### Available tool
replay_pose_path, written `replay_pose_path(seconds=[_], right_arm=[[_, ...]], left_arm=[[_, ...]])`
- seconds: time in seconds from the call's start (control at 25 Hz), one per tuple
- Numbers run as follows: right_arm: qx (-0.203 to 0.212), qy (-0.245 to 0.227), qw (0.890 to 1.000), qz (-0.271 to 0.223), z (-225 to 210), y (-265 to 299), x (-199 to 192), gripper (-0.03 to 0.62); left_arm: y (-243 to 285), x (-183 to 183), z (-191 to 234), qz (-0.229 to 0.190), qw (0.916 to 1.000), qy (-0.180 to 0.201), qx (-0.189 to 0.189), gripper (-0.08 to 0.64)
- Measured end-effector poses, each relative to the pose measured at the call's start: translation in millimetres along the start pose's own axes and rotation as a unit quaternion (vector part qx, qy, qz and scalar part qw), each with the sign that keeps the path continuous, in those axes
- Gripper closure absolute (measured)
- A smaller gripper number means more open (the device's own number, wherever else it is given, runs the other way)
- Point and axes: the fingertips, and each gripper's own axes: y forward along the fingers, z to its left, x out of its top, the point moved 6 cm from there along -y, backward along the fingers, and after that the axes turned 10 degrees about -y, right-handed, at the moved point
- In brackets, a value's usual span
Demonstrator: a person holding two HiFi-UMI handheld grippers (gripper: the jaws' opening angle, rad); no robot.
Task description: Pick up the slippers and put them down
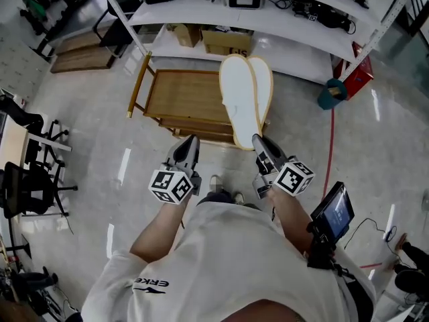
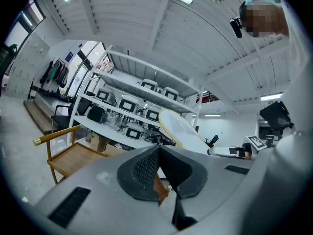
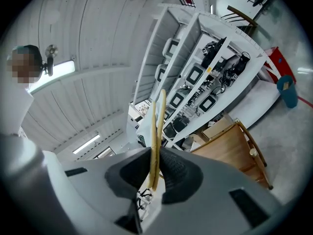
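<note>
A pair of flat white slippers with yellow edges is held together, soles pressed flat against each other, out in front of me above the floor. My right gripper is shut on their near end. In the right gripper view the slippers stand edge-on between the pads of the right gripper. My left gripper hovers to the left of the slippers with its jaws together and nothing in them. In the left gripper view the left gripper is shut, and the slippers show beyond it to the right.
A low wooden bench stands just beyond and left of the slippers. Behind it runs a white shelf unit with cardboard boxes under it. A teal bin sits at the right. Black office chairs stand at the far left.
</note>
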Motion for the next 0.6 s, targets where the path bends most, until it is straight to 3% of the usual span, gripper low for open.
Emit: replay_pose_path(seconds=[0.24,0.6], right_arm=[[0.010,-0.009,1.000,-0.010,15,14,2,0.537],[0.000,-0.021,0.999,-0.028,29,21,10,0.537]], left_arm=[[-9,16,12,-0.018,0.9998,-0.008,0.000,0.557],[0,25,19,-0.007,0.9998,0.003,-0.016,0.557]])
